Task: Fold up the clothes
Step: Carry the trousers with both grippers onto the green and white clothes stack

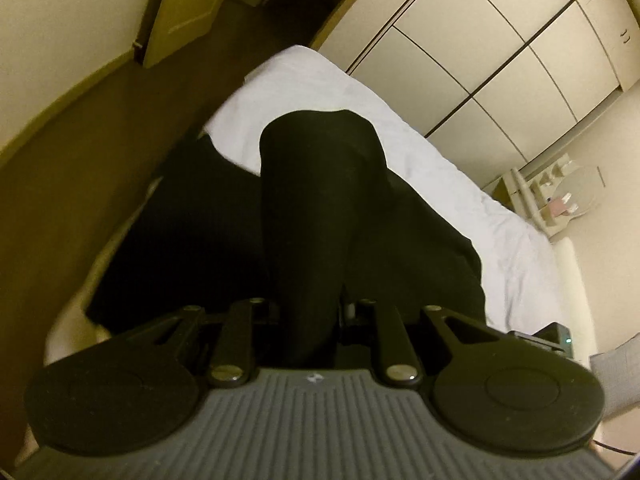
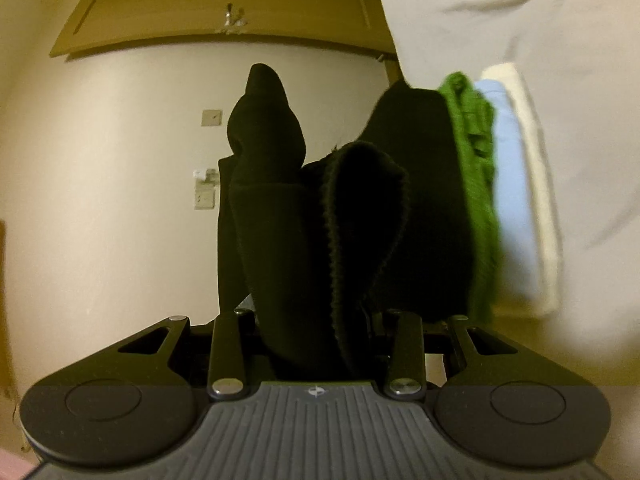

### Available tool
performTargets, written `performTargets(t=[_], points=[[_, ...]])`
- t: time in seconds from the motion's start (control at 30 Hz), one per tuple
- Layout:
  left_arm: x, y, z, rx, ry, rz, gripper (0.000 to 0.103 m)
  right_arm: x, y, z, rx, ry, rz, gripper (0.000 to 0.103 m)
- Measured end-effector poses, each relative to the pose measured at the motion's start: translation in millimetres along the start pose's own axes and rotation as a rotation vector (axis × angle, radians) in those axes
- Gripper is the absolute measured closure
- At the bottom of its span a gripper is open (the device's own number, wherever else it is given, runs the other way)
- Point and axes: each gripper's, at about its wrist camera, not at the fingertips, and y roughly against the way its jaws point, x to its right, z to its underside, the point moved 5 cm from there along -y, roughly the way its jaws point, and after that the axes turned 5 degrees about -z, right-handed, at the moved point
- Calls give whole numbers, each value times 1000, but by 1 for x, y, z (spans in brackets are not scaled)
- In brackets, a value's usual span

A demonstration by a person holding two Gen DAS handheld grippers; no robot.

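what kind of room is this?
Most likely a bedroom: a bed with a white sheet, a wall of built-in wardrobe doors, and a small vanity shelf beyond the bed's far end.

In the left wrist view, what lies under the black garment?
The black garment, clamped in the left gripper, hangs over a bed with a white sheet, whose far end shows bare. Whatever lies beneath the dark cloth is hidden.

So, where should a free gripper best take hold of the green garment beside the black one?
Probably the upper edge of the green garment, approached from the bed's open side. It lies bunched between the black garment and light folded pieces, so only its top and edge show.
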Motion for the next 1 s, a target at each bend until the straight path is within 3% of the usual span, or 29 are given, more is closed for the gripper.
performTargets(t=[0.2,0.4,0.43,0.5,0.63,0.67,0.73,0.9,0.97,1.0], points=[[-48,-39,-46,-38,7,7,86,7,-80,-40,19,-30,47,65],[-81,-89,-56,-98,-1,16,83,21,-104,-62,35,-19,149,64],[-86,-98,-56,-110,-21,7,82,25,-106,-63,41,-5,178,57],[-92,-114,-52,-129,-64,-20,75,31,-107,-64,55,40,248,54],[-96,-119,-54,-116,-125,-12,73,33,-98,-54,62,100,294,48],[-92,-119,-54,-113,-142,-7,75,34,-99,-49,55,121,297,51],[-82,-117,-54,-102,-208,2,76,28,-96,-34,51,199,308,67],[-76,-127,-41,-98,-298,-13,69,29,-95,-23,88,202,318,69],[-78,-126,-39,-94,-267,-10,68,33,-92,-29,120,182,362,59],[-79,-120,-39,-80,-253,-15,67,34,-91,-32,130,182,379,50]])
